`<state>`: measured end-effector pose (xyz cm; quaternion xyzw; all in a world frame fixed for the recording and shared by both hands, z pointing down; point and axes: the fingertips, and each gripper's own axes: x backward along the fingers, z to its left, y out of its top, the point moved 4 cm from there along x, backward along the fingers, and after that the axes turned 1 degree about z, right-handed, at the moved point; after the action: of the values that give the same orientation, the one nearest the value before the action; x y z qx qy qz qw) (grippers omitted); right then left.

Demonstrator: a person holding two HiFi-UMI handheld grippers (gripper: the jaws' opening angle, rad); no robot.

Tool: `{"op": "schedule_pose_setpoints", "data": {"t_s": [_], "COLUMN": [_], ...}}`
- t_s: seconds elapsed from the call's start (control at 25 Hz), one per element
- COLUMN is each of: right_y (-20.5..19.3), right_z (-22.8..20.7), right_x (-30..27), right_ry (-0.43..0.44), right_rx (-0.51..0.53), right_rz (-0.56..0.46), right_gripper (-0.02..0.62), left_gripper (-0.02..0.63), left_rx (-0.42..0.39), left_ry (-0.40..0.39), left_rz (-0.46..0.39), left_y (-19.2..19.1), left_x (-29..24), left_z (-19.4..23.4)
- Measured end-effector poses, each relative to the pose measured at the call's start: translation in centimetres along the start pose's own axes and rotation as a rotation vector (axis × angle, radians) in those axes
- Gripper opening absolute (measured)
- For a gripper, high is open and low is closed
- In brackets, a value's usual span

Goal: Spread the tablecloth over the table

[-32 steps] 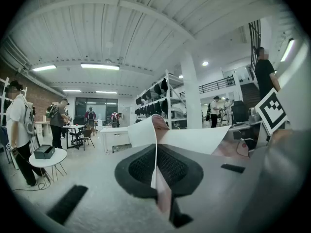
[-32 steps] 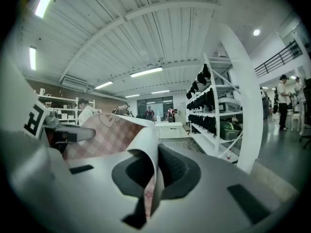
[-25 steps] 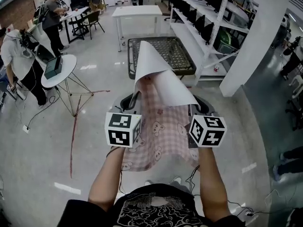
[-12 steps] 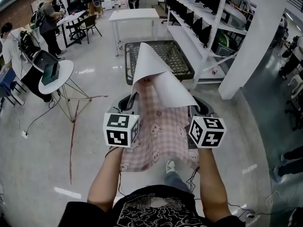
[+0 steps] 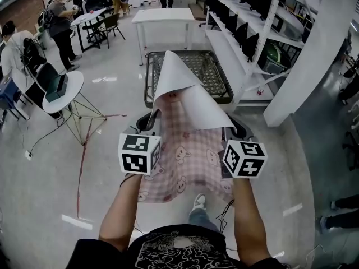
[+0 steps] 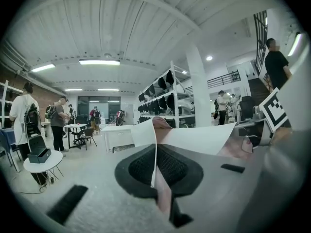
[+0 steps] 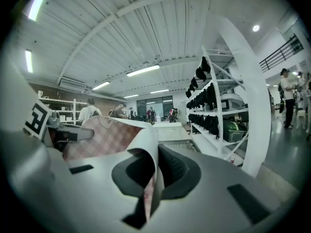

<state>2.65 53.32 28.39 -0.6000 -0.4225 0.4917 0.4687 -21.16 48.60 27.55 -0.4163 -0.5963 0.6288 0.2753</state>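
Observation:
The tablecloth [image 5: 190, 161] is pink plaid with bear prints and a white underside; it hangs between my two grippers, and its far part curls up into a white cone [image 5: 182, 88]. My left gripper [image 5: 148, 122] is shut on the cloth's left edge, which shows clamped as a thin sheet [image 6: 154, 164] between the dark pads. My right gripper [image 5: 234, 130] is shut on the right edge [image 7: 151, 178]. Both are held out level in front of the person. A white rectangular table [image 5: 162, 15] stands far ahead, apart from the cloth.
A metal mesh frame [image 5: 210, 74] lies on the floor just beyond the cloth. White shelving [image 5: 252, 27] and a pillar [image 5: 314, 60] line the right. A small round table [image 5: 70, 91] and several people [image 5: 59, 21] are at the left.
The person has walked forward with the cloth held in both grippers; the mesh frame and white table have come nearer. A shoe now shows under the cloth's near edge.

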Motion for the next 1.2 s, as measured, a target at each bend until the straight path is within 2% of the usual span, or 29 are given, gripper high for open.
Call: {"op": "schedule_pose_setpoints", "data": {"t_s": [0.48,0.92,1.2], "right_y": [2.5,3.9,4.8], "right_z": [-10.8,-14.0,-15.2], "right_x": [-9.7,-14.8,-19.1], "right_ry": [0.094,0.137,0.142], "right_rx": [-0.002,0.012,0.022], "right_rz": [0.018,0.017,0.012], "right_gripper": [0.006,0.006,0.006], "left_gripper": [0.009,0.009,0.009], "left_rx": [0.020,0.017,0.019], "left_ry": [0.114,0.161,0.175], "left_rz": [0.045,0.046,0.039], "left_y": [2.2,3.4,3.8], "left_x": [-12.1,-16.9,-20.7], "left_z": [-1.7,-0.7,1.7]}}
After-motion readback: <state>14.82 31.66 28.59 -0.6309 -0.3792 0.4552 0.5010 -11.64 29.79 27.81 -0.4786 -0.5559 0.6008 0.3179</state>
